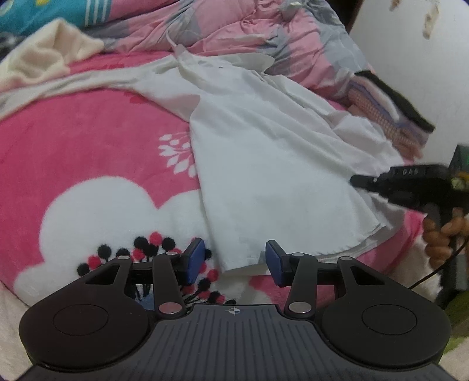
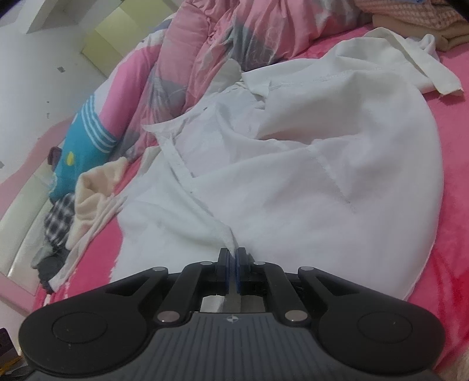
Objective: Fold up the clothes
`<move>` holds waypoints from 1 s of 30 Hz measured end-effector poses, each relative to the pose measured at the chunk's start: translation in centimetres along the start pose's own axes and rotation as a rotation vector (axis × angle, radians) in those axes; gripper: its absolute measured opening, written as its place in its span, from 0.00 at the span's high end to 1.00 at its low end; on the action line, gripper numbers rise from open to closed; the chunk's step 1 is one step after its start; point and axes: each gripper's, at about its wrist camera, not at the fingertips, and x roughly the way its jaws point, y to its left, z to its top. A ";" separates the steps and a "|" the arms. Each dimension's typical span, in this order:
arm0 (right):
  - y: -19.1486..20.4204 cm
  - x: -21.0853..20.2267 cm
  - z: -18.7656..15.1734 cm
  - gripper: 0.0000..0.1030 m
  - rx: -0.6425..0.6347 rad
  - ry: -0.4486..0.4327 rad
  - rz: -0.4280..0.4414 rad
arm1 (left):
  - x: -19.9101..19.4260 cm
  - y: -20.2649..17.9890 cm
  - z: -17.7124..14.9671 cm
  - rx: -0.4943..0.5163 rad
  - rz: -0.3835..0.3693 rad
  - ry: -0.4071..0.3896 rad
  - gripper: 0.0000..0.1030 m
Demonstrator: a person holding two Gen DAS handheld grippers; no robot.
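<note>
A white shirt [image 1: 263, 161] lies spread and creased on a pink patterned blanket [image 1: 88, 132]. My left gripper [image 1: 234, 252] is open just above the blanket. The shirt's near hem corner [image 1: 239, 260] lies between its blue pads [image 1: 195, 258] without being pressed. In the right wrist view the same shirt [image 2: 322, 175] fills the middle, and my right gripper [image 2: 233, 255] is shut on a bunched fold of its front edge. The left wrist view also shows the right gripper [image 1: 360, 180] at the shirt's right edge, held by a hand [image 1: 439, 234].
A rumpled pink and grey quilt [image 1: 234, 26] lies along the far side of the bed. A cream garment [image 1: 49, 55] sits at the far left, near a blue striped pillow [image 2: 85, 140] and a checked cloth [image 2: 58, 219]. Folded clothes [image 1: 390, 108] are stacked at the right by a white wall.
</note>
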 end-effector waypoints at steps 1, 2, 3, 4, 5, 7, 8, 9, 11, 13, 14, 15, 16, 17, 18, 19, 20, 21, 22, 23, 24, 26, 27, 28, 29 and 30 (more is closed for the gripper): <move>0.1 0.0 -0.1 0.95 -0.003 0.004 0.007 | 0.0 -0.3 0.0 0.021 0.014 0.000 0.56; 0.2 0.0 -0.1 0.95 -0.006 0.008 0.015 | 0.1 -0.6 0.0 0.043 0.028 0.001 0.56; 0.3 0.0 -0.2 0.95 -0.009 0.012 0.020 | 0.2 -0.9 -0.1 0.066 0.042 0.002 0.56; 0.4 0.0 -0.3 0.95 -0.013 0.016 0.024 | 0.3 -1.2 -0.2 0.086 0.056 0.003 0.56; 0.5 0.1 -0.4 0.95 -0.014 0.018 0.027 | 0.4 -1.5 -0.3 0.105 0.068 0.004 0.56; 0.5 0.1 -0.4 0.95 -0.012 0.020 0.029 | 0.6 -1.7 -0.4 0.128 0.086 0.002 0.57; 0.5 0.1 -0.4 0.95 -0.011 0.021 0.030 | 0.5 -1.9 -0.4 0.139 0.095 -0.001 0.61; 0.5 0.2 -0.5 0.95 -0.010 0.021 0.032 | 0.5 -1.9 -0.5 0.150 0.104 -0.006 0.66; 0.6 0.2 -0.5 0.95 -0.008 0.023 0.034 | 0.3 -1.8 -0.5 0.156 0.113 -0.011 0.79; 0.6 0.2 -0.5 0.95 -0.007 0.025 0.036 | 0.0 -1.3 -0.4 0.131 0.106 -0.020 0.92; 0.7 0.2 -0.5 0.95 -0.008 0.026 0.036 | -0.2 -1.0 -0.4 0.108 0.094 -0.023 0.97; 0.8 0.3 -0.5 0.95 -0.008 0.027 0.036 | -0.6 -0.4 -0.4 0.067 0.061 -0.024 0.99; 0.8 0.2 -0.5 0.95 -0.008 0.027 0.037 | -0.9 0.5 -0.4 0.005 -0.001 -0.013 0.99; 0.9 0.2 -0.5 0.95 -0.009 0.028 0.040 | -1.3 1.3 -0.3 -0.057 -0.063 -0.002 1.00; 1.0 0.1 -0.5 0.95 -0.010 0.028 0.042 | -1.6 2.1 -0.4 -0.116 -0.123 0.009 1.00; 1.0 0.0 -0.5 0.95 -0.012 0.028 0.046 | -1.8 2.8 -0.6 -0.153 -0.148 0.021 1.00; 1.0 0.0 -0.6 0.95 -0.013 0.029 0.047 | -1.9 3.4 -0.8 -0.190 -0.172 0.033 1.00; 1.0 0.0 -0.7 0.95 -0.013 0.030 0.048 | -2.0 4.1 -1.0 -0.225 -0.196 0.045 1.00; 0.9 0.0 -0.7 0.95 -0.011 0.033 0.048 | -2.0 4.5 -1.2 -0.237 -0.198 0.052 1.00; 0.8 0.1 -0.7 0.95 -0.007 0.036 0.048 | -2.0 4.6 -1.4 -0.244 -0.202 0.058 1.00; 0.7 0.1 -0.8 0.95 -0.001 0.040 0.048 | -2.0 4.7 -1.5 -0.249 -0.207 0.062 0.98; 0.6 0.2 -0.8 0.95 0.007 0.043 0.049 | -2.0 4.8 -1.5 -0.265 -0.214 0.058 0.89; 0.6 0.2 -0.8 0.95 0.008 0.043 0.049 | -2.0 4.8 -1.4 -0.275 -0.216 0.051 0.71; 0.6 0.2 -0.8 0.95 0.009 0.043 0.049 | -1.9 4.8 -1.3 -0.284 -0.217 0.046 0.61; 0.6 0.2 -0.8 0.95 0.010 0.043 0.049 | -1.9 4.8 -1.3 -0.293 -0.214 0.038 0.49; 0.6 0.2 -0.8 0.95 0.010 0.043 0.049 | -1.8 4.7 -1.2 -0.298 -0.208 0.030 0.45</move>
